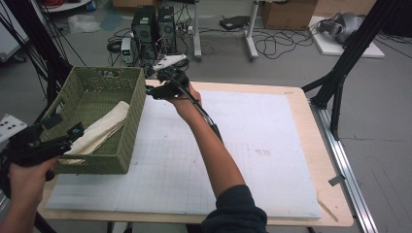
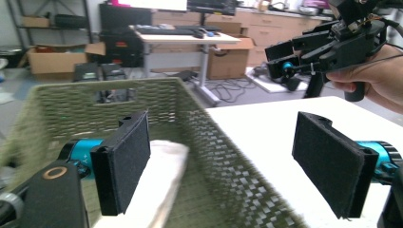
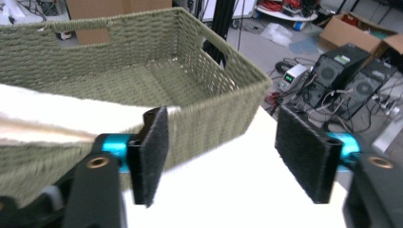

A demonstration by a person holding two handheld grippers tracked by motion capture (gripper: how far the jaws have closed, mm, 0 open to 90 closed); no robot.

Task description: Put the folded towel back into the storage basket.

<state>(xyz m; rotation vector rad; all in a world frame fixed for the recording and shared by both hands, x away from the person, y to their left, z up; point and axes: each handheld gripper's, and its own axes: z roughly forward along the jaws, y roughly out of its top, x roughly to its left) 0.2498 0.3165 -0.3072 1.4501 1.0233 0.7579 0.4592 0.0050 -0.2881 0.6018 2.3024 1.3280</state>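
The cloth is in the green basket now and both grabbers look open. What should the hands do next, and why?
Probably pull both hands back from the basket. The cream cloth lies folded inside it, and the left gripper and right gripper stand open with nothing between their fingers, so the drop looks done.

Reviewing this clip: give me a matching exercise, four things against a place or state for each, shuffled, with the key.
Things:
1. woven green basket
2. cream cloth
3. left gripper
4. right gripper

Places or states:
A. lies inside the basket, one end draped over its near rim
B. stands at the table's left edge
C. open, by the basket's far right corner
D. open, at the basket's near end, by the cloth

Pairs: 1-B, 2-A, 3-D, 4-C
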